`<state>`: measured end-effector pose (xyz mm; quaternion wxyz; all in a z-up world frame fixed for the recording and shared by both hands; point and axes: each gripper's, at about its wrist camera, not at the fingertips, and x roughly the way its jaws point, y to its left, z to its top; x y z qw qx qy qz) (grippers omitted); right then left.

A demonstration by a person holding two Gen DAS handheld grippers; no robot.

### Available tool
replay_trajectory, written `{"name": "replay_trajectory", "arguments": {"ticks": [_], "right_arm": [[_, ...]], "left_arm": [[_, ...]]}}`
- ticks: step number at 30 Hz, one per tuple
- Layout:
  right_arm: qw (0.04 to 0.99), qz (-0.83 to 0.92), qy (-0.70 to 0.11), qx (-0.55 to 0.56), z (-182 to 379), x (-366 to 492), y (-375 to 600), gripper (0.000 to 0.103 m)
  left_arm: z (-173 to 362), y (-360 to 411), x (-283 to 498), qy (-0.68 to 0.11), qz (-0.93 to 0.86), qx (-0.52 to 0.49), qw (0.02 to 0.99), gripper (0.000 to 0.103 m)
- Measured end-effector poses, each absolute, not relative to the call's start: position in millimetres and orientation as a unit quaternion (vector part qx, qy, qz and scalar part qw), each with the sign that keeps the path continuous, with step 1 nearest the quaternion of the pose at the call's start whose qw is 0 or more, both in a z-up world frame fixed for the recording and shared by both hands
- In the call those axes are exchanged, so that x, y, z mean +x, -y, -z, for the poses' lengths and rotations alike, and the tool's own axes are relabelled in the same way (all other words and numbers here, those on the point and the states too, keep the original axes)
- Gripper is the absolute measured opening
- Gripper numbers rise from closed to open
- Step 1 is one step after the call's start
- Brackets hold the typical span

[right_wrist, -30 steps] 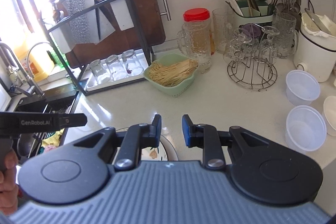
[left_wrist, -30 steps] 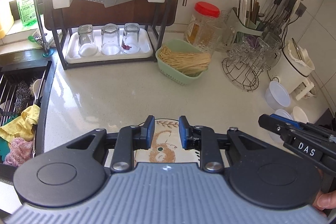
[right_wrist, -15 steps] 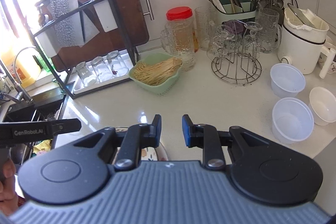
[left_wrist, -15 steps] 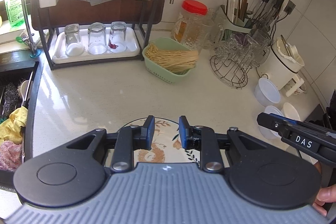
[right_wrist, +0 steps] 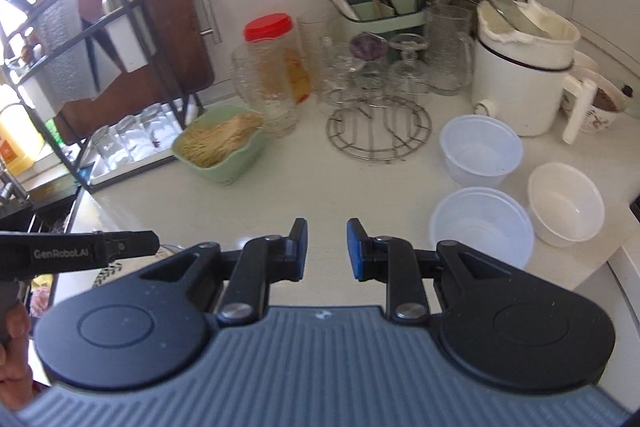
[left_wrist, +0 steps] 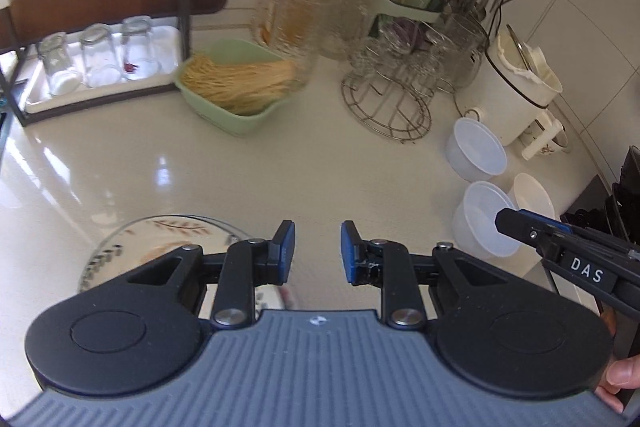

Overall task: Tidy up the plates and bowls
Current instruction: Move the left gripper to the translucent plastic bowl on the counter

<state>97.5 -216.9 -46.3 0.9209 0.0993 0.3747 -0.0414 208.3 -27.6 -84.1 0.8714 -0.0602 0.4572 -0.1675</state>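
Note:
A patterned plate (left_wrist: 160, 239) lies on the counter, partly under my left gripper's left side; its edge also shows in the right wrist view (right_wrist: 108, 273). My left gripper (left_wrist: 318, 253) is open and empty above the counter, right of the plate. My right gripper (right_wrist: 327, 249) is open and empty, left of the bowls. Two clear plastic bowls (right_wrist: 482, 151) (right_wrist: 480, 227) and a white bowl (right_wrist: 566, 205) stand at the right. They show in the left wrist view too: clear bowls (left_wrist: 476, 153) (left_wrist: 482, 219) and the white one (left_wrist: 534, 195).
A green basket of noodles (right_wrist: 220, 145), a wire glass stand (right_wrist: 378, 135), a red-lidded jar (right_wrist: 280, 59), a white cooker (right_wrist: 520, 71) and a black rack with glasses (right_wrist: 120, 139) line the back. A sink (right_wrist: 40, 215) is at the left.
Both grippers have swung to the right, toward the bowls. The plate now lies left of my left gripper instead of between its fingers. Both stay open.

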Motion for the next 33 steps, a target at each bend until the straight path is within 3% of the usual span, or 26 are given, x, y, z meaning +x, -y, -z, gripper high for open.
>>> {"name": "replay_trajectory", "arguments": {"ticks": [4,8,11,15,19,22,33], "right_arm": [[0.917,0.062,-0.38,0.101,54.7,88.7,247.6,0.026],[0.914,0.079,-0.381,0.115,63.2,82.6,272.6,0.026],[0.911,0.096,-0.379,0.133,68.3,79.0,289.0,0.026],[0.908,0.123,-0.371,0.152,77.1,76.0,307.0,0.05],[0.9,0.136,-0.378,0.171,88.5,77.4,322.9,0.051],[0.893,0.147,-0.381,0.191,95.5,78.2,332.5,0.051],[0.885,0.173,-0.371,0.223,116.2,85.9,356.2,0.051]], "left_arm": [[92.5,62.9,214.6,-0.472,0.184,-0.057,0.86,0.028],[99.7,97.5,217.5,-0.481,0.199,-0.039,0.853,0.041],[107.1,119.2,222.3,-0.492,0.213,-0.029,0.844,0.043],[117.0,142.9,230.9,-0.503,0.227,-0.016,0.834,0.05],[131.7,164.4,244.3,-0.518,0.24,-0.021,0.821,0.053],[138.5,175.1,253.5,-0.521,0.245,-0.028,0.817,0.064],[154.1,218.0,272.4,-0.508,0.317,-0.008,0.801,0.065]]}}
